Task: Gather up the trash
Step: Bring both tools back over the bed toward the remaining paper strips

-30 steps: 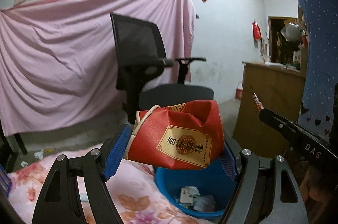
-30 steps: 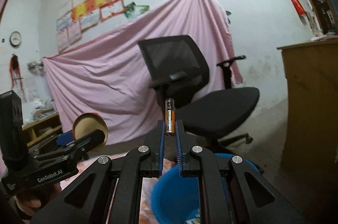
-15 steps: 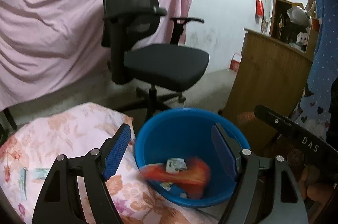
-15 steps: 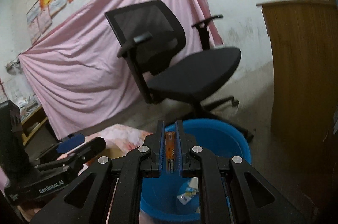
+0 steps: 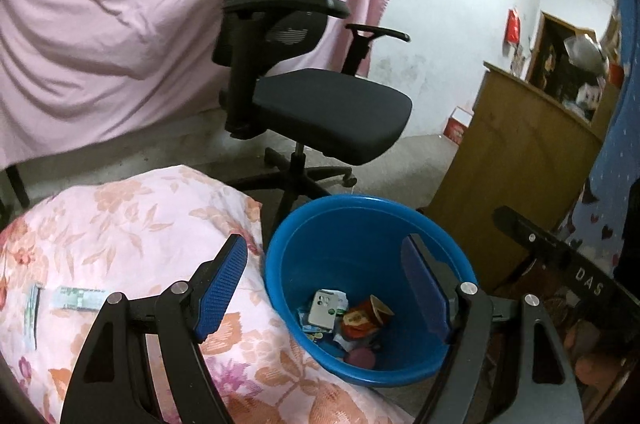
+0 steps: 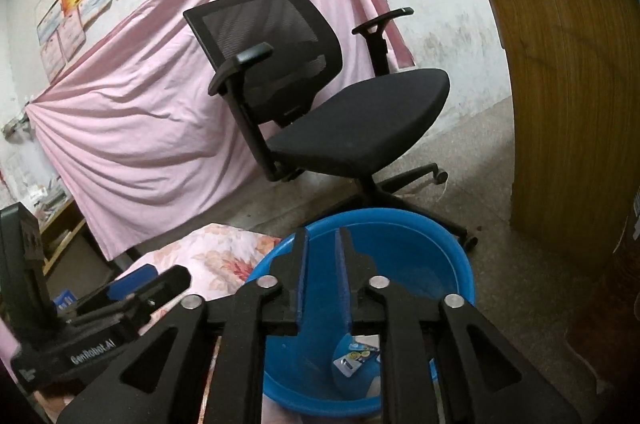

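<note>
left tongs (image 5: 324, 288) wide open w/ nothing in them, red paper cup (image 5: 366, 316) lying at bottom of blue bin (image 5: 360, 216) right below/between the pads, right tongs (image 6: 322, 278) slightly parted, empty, over same bin, floral bedding (image 5: 120, 224) beside it
</note>
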The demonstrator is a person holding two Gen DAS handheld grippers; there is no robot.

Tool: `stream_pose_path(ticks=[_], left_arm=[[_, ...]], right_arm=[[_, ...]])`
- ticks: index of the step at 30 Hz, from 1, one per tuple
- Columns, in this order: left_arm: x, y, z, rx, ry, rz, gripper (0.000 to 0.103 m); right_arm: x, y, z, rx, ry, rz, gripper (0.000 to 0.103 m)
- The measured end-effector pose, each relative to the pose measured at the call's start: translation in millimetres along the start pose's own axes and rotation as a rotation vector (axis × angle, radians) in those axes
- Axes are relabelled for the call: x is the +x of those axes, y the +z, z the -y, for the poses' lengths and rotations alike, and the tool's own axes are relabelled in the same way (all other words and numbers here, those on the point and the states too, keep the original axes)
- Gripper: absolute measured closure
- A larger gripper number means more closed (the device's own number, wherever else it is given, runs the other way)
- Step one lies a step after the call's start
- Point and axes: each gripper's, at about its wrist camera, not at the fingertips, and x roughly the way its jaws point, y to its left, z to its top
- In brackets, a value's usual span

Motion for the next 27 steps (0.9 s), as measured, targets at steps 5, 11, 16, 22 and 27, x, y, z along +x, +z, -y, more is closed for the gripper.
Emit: stream_pose_path(ticks=[5, 11, 16, 22, 27], left_arm=[[-20.0, 6.2, -16.5, -0.047, 0.022, 0.048, 0.021], [-43.7, 9.5, -24.4, -0.051, 0.078, 0.124, 0.012], [-61.8, 7.0, -26.1, -0.025, 0.154, 0.204, 0.001], [-83.1, 3.8, -29.7, -0.012, 0.192, 0.288, 0.001], [-95.8, 1.6, -35.9, -0.01, 0.232, 0.341, 0.001]], right_arm=[[-1.6, 0.3, -7.9, -0.026, 0.011, 0.025, 0.074], [-4.9, -0.2, -18.3, -0.061, 0.017, 0.062, 0.057], [-11.2, 0.7, -22.2, -0.076, 0.028, 0.113, 0.037], [-22.9, 0.7, -29.8, -0.099, 0.05, 0.202, 0.017], [-27.0, 0.8, -38.4, -0.108, 0.087, 0.234, 0.0]])
